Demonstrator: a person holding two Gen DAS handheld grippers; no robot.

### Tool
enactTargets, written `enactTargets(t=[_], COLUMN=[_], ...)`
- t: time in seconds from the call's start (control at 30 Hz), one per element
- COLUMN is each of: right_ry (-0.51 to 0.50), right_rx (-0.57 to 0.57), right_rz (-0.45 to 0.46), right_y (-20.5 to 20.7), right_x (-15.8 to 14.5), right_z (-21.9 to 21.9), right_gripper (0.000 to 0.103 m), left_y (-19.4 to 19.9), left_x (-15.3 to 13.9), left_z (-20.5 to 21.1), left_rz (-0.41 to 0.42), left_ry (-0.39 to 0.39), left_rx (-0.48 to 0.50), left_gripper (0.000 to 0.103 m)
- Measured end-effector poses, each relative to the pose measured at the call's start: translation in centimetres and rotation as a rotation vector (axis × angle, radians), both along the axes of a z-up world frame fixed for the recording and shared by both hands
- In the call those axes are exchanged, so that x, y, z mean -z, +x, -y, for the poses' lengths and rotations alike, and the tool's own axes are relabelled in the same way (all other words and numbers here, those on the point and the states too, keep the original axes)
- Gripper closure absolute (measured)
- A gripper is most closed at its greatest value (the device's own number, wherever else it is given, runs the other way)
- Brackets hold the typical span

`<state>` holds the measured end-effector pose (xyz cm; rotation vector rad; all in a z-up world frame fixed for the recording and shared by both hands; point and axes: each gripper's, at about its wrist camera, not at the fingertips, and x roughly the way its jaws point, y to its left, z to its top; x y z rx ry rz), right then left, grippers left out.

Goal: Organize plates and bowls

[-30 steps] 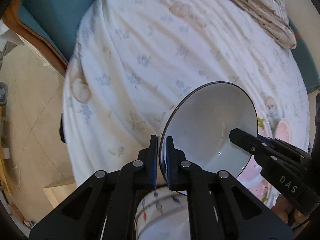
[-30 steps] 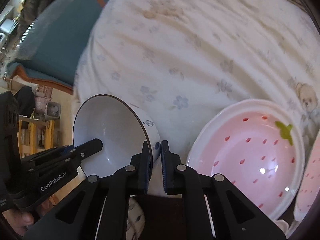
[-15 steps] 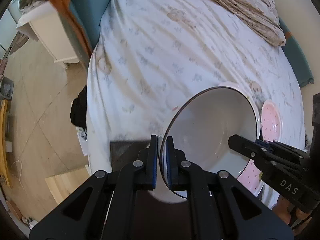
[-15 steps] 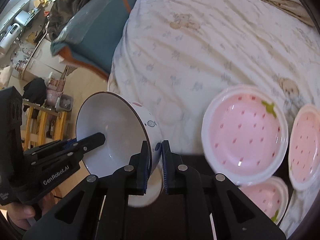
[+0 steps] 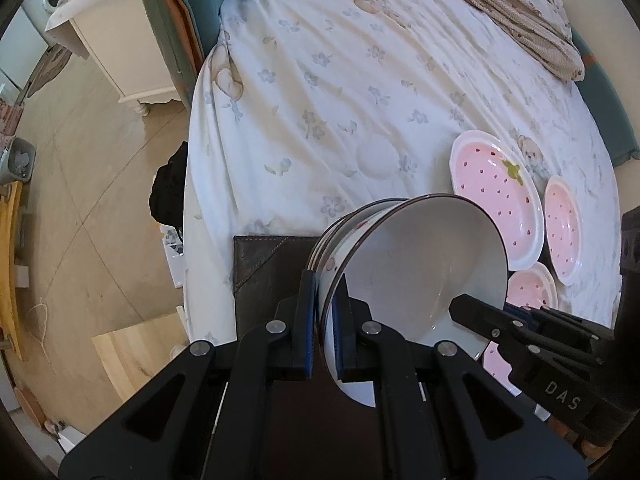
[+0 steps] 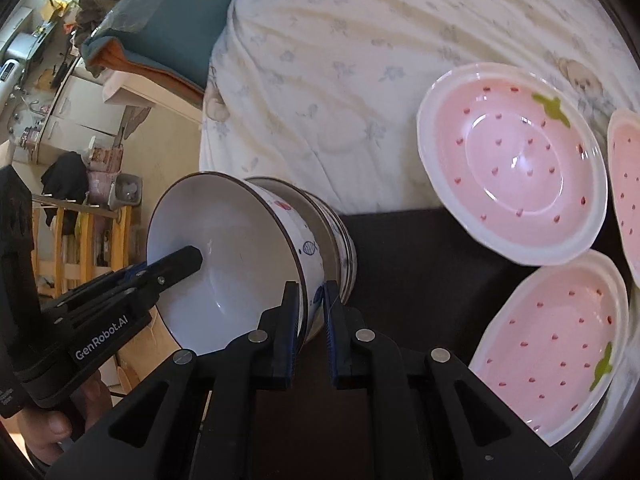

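A white bowl (image 5: 416, 272) with a dark rim and small painted figures is held tilted in the air, nested over other white bowls (image 5: 340, 228). My left gripper (image 5: 323, 328) is shut on its near rim. My right gripper (image 6: 311, 324) is shut on the opposite rim of the same bowl (image 6: 224, 264); it shows in the left wrist view (image 5: 472, 308) inside the bowl. Several pink strawberry-pattern plates lie on the bed: a large one (image 6: 512, 160), one in front (image 6: 556, 344), one at the right edge (image 6: 628, 184).
A dark brown mat (image 5: 264, 272) lies at the bed's near edge under the bowls. The white floral bedsheet (image 5: 340, 80) stretches beyond. A beige blanket (image 5: 520, 8) lies at the far right. A white cabinet (image 5: 112, 48) and tiled floor are at left.
Both grippers have risen and pulled back with the bowl, so more of the bed, the mat and the pink plates are in view. The nested bowls under the held bowl now show.
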<state>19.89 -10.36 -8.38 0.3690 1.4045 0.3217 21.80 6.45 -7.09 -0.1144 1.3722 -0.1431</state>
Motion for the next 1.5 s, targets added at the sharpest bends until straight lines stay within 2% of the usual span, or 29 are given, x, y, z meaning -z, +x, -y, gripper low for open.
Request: enactTargets(t=[0.17, 0.33, 0.53, 0.7, 0.87, 1.0, 1.1, 1.3, 1.5], right_ry=[0.004, -0.014, -0.045, 0.03, 0.017, 0.016, 0.062, 0.058, 0.053], right_rx=[0.008, 0.003, -0.009, 0.044, 0.011, 0.031, 0.054, 0.076, 0.064], right_rz=[-0.02, -0.02, 0.036, 0.05, 0.075, 0.063, 0.033, 0.01, 0.009], right_y=[0.1, 0.5, 0.6, 0.5, 0.1, 0.4, 0.8, 0.9, 1.1], right_x=[0.3, -0.1, -2.1, -2.6, -2.6, -1.9, -1.1, -0.1, -0.2], right_z=[0.0, -0.2, 0.4, 2.1, 1.3, 1.3, 1.6, 2.1, 2.0], right_gripper=[0.09, 0.083, 0.083, 0.082, 0.082, 0.086, 0.091, 0.093, 0.093], left_y=[0.1, 0.2, -0.2, 0.0, 0.3, 0.4, 0.7, 0.8, 0.9], left_x=[0.2, 0.2, -0.9, -1.6, -0.8, -0.5, -0.6, -1.0, -0.6], left_z=[-0.3, -1.0, -1.9, -2.6, -2.7, -2.2, -1.9, -1.2, -1.7], left_rz=[0.0, -0.014, 0.015, 0.055, 0.033, 0.027, 0.035, 0.056, 0.042], left_ry=[-0.011, -0.043, -0.076, -0.135, -0.141, -0.145, -0.148, -0.137, -0.163], left_rx=[-0.01, -0.037, -0.064, -0.085, -0.098, -0.081, -0.082, -0.049, -0.073], left_gripper=[0.098, 0.097, 0.096, 0.096, 0.096, 0.097, 0.097, 0.097, 0.096])
